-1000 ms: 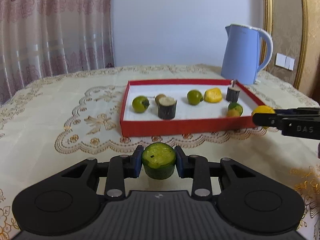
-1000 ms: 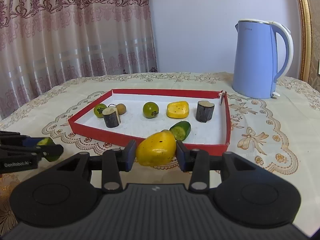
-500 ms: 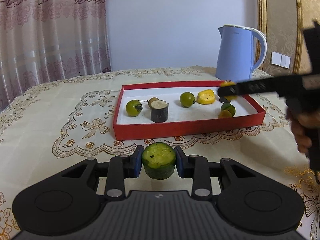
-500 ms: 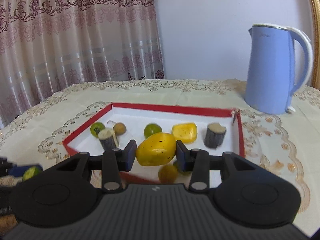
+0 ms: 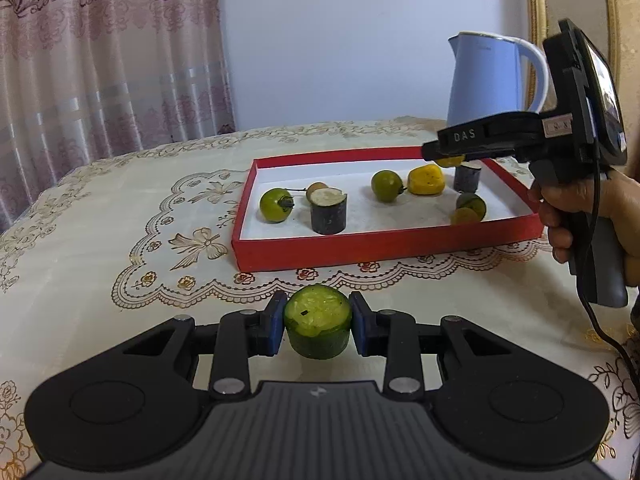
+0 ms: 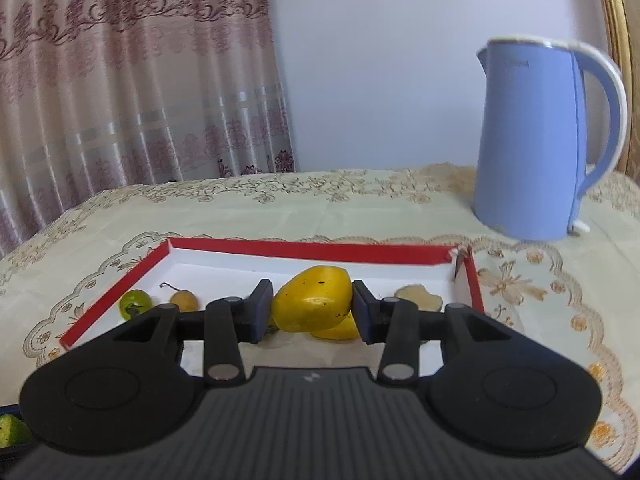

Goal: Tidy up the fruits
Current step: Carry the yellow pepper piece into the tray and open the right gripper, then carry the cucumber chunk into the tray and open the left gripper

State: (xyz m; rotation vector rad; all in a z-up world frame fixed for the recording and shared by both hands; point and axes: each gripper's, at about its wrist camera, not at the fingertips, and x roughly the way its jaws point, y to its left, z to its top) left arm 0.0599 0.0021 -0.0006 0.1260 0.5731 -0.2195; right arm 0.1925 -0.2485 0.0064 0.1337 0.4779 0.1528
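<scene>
**Right claw carried the yellow fruit out over the red tray**

A second earlier the right claw had sat short of the tray's near wall; now it had crossed that wall and hung above the white floor of the red tray, toward its far right end. In the left wrist view it had come in from the right edge to reach over the dark stump piece at the back. The left claw had barely shifted.

The right claw pointed forward and somewhat downward, a hand wrapped around its pistol grip to the right of the tray. Its jaws were clamped on a yellow fruit, held clear of the tray floor. The left claw hovered over the embroidered tablecloth on the table, in front of the tray, pinching a green cucumber chunk with its cut face up.

Inside the tray lay two green round fruits, a yellow piece, a brown fruit and another stump. A blue kettle stood behind.
</scene>
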